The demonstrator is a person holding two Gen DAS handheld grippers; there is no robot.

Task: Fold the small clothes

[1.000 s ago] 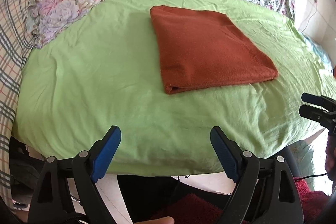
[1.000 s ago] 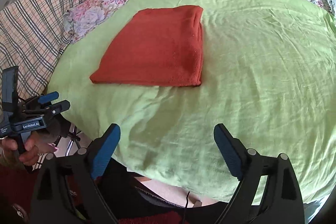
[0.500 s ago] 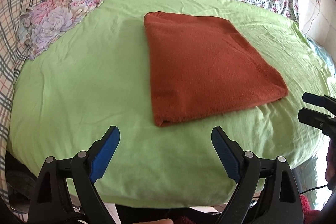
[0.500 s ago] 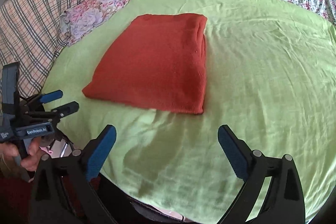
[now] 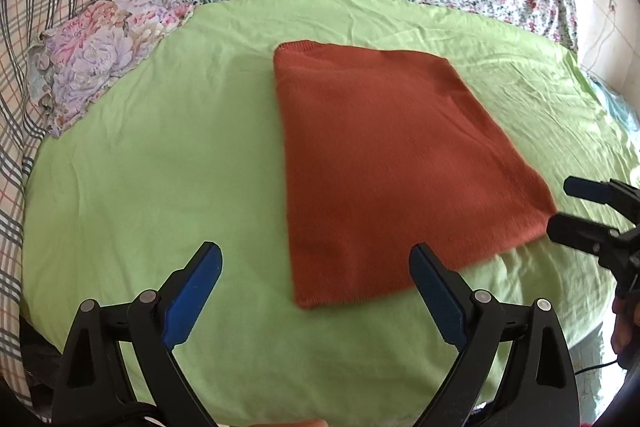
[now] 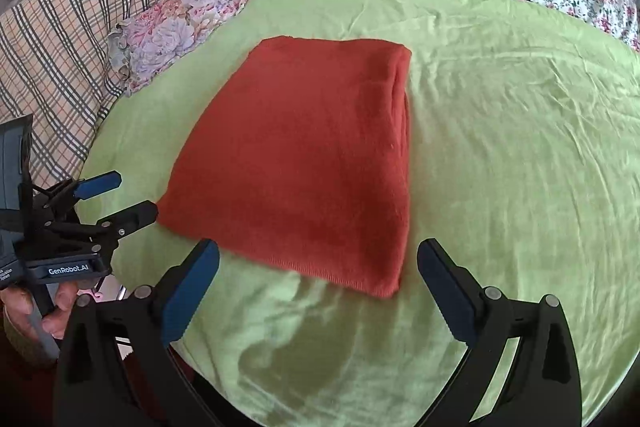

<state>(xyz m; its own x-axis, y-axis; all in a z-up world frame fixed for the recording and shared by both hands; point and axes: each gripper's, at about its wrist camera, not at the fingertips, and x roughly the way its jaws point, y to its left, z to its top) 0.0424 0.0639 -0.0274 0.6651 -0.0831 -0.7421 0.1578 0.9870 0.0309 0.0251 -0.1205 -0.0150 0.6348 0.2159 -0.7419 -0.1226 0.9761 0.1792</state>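
Both tongs, left (image 5: 316, 287) and right (image 6: 318, 285), gape empty at frame bottom before a soft, light, floppy rust sweater (image 5: 396, 163) on the bed (image 5: 160, 155), likely best pinched at near corners.

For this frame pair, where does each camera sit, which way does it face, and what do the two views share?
Left wrist: on the left gripper, looking down-forward at the folded rust-red garment on the green sheet; the right gripper shows at the right edge.
Right wrist: on the right gripper, facing likewise; the left gripper and its hand show at left.
Shared: garment, sheet, floral pillow, both grippers open and empty.
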